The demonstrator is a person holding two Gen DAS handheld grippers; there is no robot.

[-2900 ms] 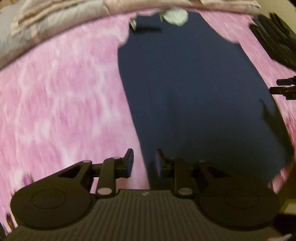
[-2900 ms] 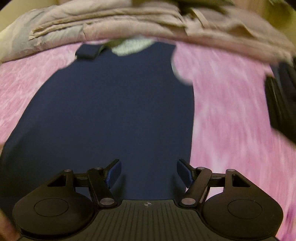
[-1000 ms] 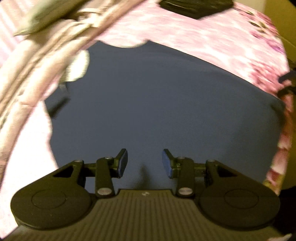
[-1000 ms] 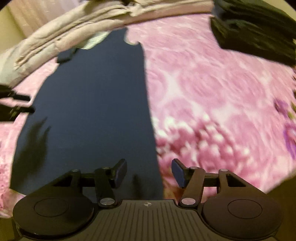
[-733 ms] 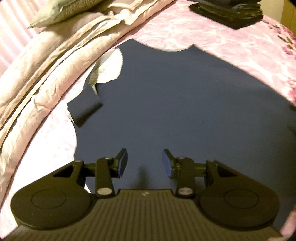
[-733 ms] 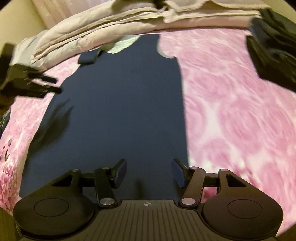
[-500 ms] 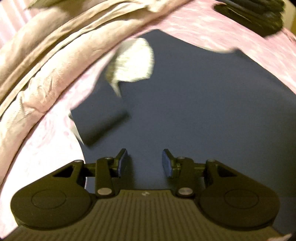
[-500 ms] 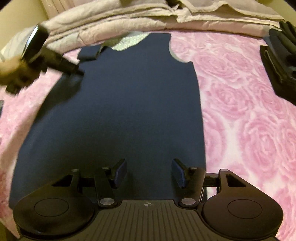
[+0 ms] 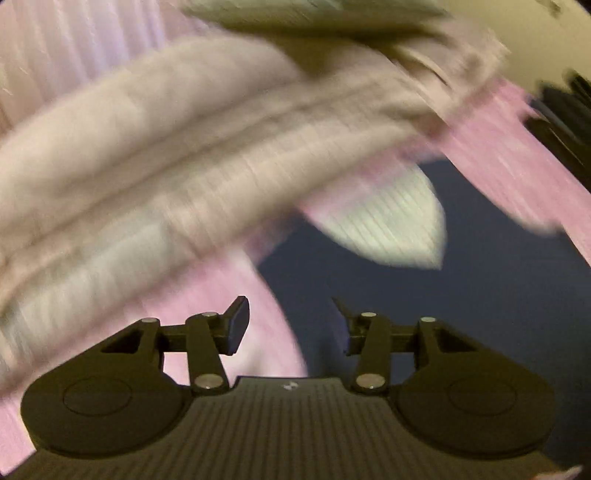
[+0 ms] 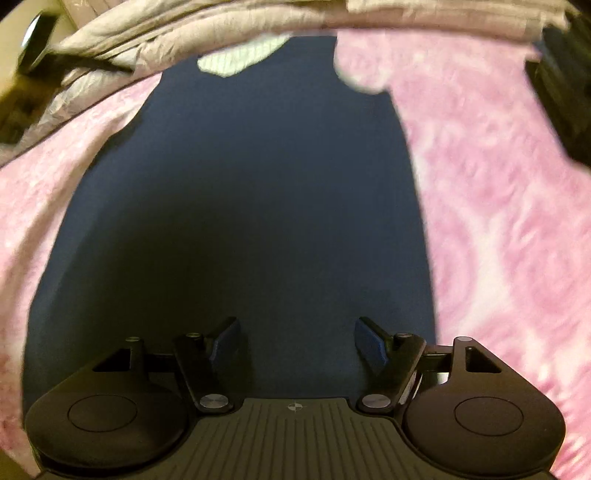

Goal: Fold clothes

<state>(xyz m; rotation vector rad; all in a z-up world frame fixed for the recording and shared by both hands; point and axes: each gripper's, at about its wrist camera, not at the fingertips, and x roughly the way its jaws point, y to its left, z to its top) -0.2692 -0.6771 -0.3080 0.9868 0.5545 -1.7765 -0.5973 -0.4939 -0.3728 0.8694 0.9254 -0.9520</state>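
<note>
A navy sleeveless garment (image 10: 236, 206) lies flat on the pink rose-patterned bedspread (image 10: 509, 221), with a pale striped lining (image 10: 240, 57) showing at its neck. My right gripper (image 10: 295, 341) hovers over the garment's near end, its jaws opening with nothing between them. In the blurred left wrist view, my left gripper (image 9: 291, 325) hangs over the garment's (image 9: 480, 295) shoulder edge beside the pale lining (image 9: 399, 229). Its jaws are opening too, and they straddle the cloth's edge without touching it. The left gripper's body (image 10: 40, 40) shows at the far left of the right wrist view.
A crumpled beige duvet (image 9: 166, 147) runs along the far side of the bed, also the beige duvet (image 10: 184, 26) in the right wrist view. A stack of folded dark clothes (image 10: 565, 88) sits at the far right on the bedspread.
The left gripper swept from the garment's middle to its shoulder edge near the neck and widened a little. The right gripper shifted over the hem's middle and spread its jaws wider.
</note>
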